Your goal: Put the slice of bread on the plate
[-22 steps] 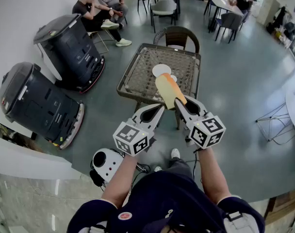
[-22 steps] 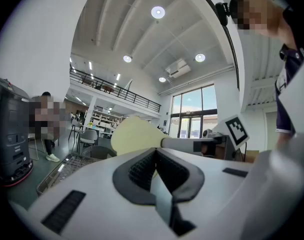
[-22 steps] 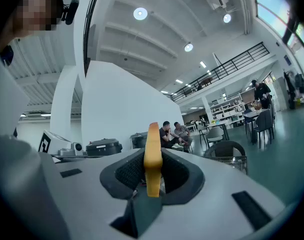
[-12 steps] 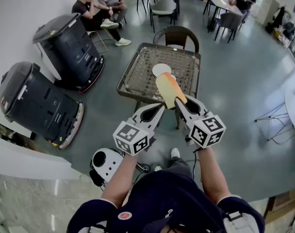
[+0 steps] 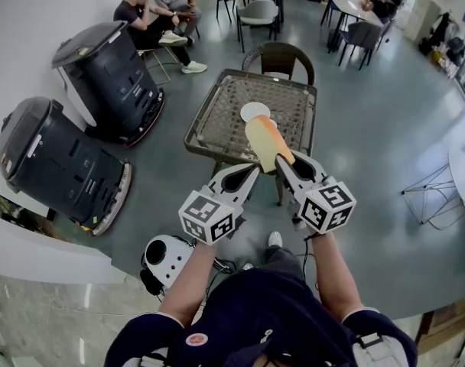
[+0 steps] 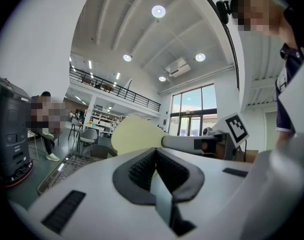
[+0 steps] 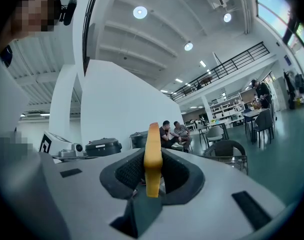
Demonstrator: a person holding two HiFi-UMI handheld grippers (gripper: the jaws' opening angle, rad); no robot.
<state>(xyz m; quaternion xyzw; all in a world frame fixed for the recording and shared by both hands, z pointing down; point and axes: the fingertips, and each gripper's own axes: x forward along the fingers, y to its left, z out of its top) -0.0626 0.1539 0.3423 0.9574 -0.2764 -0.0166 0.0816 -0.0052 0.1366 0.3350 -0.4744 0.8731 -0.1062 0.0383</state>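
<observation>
**Change noted.** Over the last second nothing has shifted. Both grippers hold the same station in front of the person, and the slice sits in the jaws just as it did. Judged from this, the carry is paused or very slow; the placing step has not begun.

**Right gripper** (image 7: 153, 176). The jaws stand about half apart and are clamped on the pale slice of bread with the orange-brown crust (image 7: 152, 156). It is gripped on edge by its lower part, with the crust toward the camera. The right gripper view shows the pads pressing both faces. The gripper points level.

**Left gripper** (image 6: 156, 171). The jaws are a little apart with nothing between them. It is level, just beside the right gripper and not touching the bread.

**Task item.** In the head view the slice projects forward from the right jaws, in the air, toward the near side of the square brown wicker table (image 5: 199, 138).

**Target.** The small round white plate (image 5: 253, 110) lies near the table's middle, just beyond the slice's far end as seen from above. Bread and plate are apart. A second small pale item beside the plate is partly hidden and cannot be identified.

**Surroundings.** A brown wicker chair (image 5: 283, 55) stands at the table's far side.
</observation>
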